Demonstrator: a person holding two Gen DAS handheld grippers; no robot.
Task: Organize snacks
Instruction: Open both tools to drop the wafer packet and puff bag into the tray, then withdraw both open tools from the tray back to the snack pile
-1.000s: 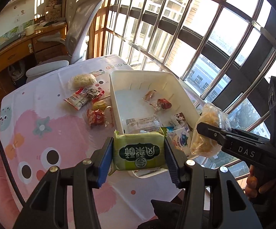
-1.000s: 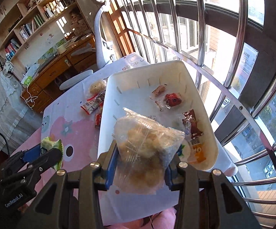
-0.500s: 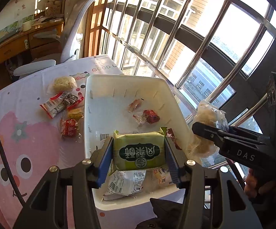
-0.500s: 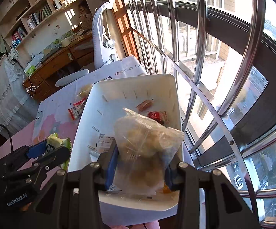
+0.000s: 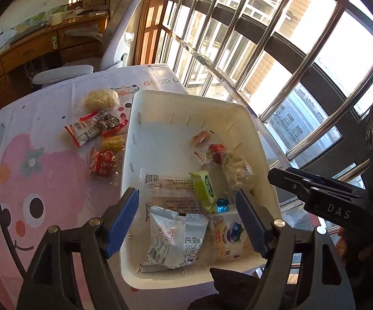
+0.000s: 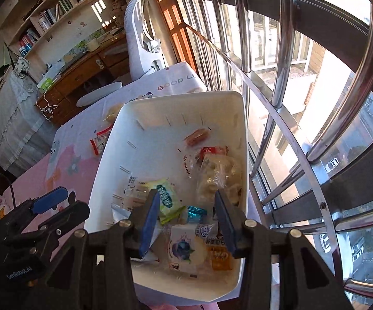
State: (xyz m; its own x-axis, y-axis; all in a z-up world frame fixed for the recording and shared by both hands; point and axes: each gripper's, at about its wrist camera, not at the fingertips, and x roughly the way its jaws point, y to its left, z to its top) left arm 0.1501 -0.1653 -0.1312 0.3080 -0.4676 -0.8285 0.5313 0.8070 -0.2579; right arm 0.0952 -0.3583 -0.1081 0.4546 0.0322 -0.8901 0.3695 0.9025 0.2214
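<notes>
The white basket (image 5: 186, 95) (image 6: 181, 95) stands on the pink cartoon tablecloth and holds several snack packets. My left gripper (image 5: 186, 219) hovers over its near end, jaws opening, with nothing between the blue pads. The green packet (image 5: 203, 186) (image 6: 167, 199) lies tilted among the packets below. My right gripper (image 6: 187, 219) hangs over the basket's right side, jaws opening and empty. The clear bag of pale biscuits (image 6: 217, 175) (image 5: 238, 170) rests against the right wall. Each gripper shows in the other's view: the right gripper (image 5: 315, 188), the left gripper (image 6: 54, 206).
Loose snacks lie left of the basket: a pale round bag (image 5: 100, 99), a red-and-white packet (image 5: 88, 129), a yellow one (image 5: 112, 142) and a red one (image 5: 102, 162). Steel window bars (image 6: 276, 118) run close along the basket's right. A grey chair (image 5: 65, 71) and wooden desk stand behind.
Both grippers moved forward over the basket and opened. The green packet dropped out of the left one and the clear biscuit bag out of the right one, into the basket.
</notes>
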